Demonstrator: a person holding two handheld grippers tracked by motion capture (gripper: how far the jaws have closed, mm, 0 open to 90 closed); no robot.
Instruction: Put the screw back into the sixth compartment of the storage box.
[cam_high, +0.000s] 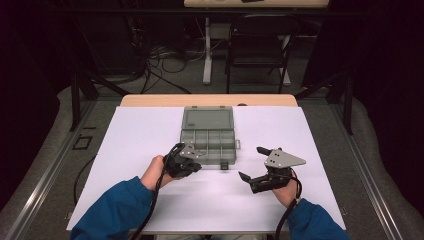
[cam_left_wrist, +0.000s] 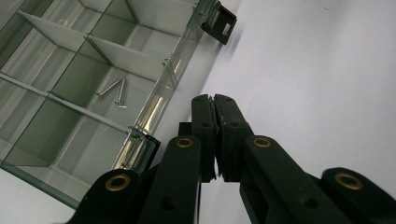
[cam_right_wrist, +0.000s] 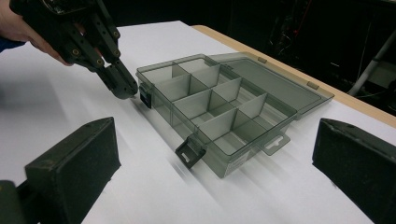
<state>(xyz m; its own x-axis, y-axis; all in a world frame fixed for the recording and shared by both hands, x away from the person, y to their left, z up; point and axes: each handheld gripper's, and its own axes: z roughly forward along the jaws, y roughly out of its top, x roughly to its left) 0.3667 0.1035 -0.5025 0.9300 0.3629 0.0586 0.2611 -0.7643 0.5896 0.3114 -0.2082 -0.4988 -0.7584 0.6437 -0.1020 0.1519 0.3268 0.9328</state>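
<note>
From the high view, a grey plastic box (cam_high: 208, 135) sits open in the middle of the white table (cam_high: 130, 135), its lid laid flat toward twelve o'clock and its dividers showing. A dark folding chair (cam_high: 260, 42) stands beyond the table's far edge, with cables on the floor at its eleven o'clock. The left gripper (cam_high: 192, 161) lies at the box's seven o'clock, just beside its near wall. The right gripper (cam_high: 254, 163) is at the box's four o'clock, apart from it, jaws spread wide and holding nothing.

In the left gripper view, the jaws are pressed together with nothing seen between them, their tips near the box's clear wall (cam_left_wrist: 159, 105) but I cannot tell if they touch it. Two screws (cam_left_wrist: 113, 91) lie in a compartment at ten o'clock of the tips. A black latch (cam_left_wrist: 221, 24) hangs off the box at twelve o'clock.

In the right gripper view, its own two jaws stand far apart at either bottom corner, around bare table. The box (cam_right_wrist: 224, 109) lies ahead between them, with a latch (cam_right_wrist: 190, 152) facing the camera. The left gripper (cam_right_wrist: 122, 86) comes in at ten o'clock, its tip by the box's near corner.
</note>
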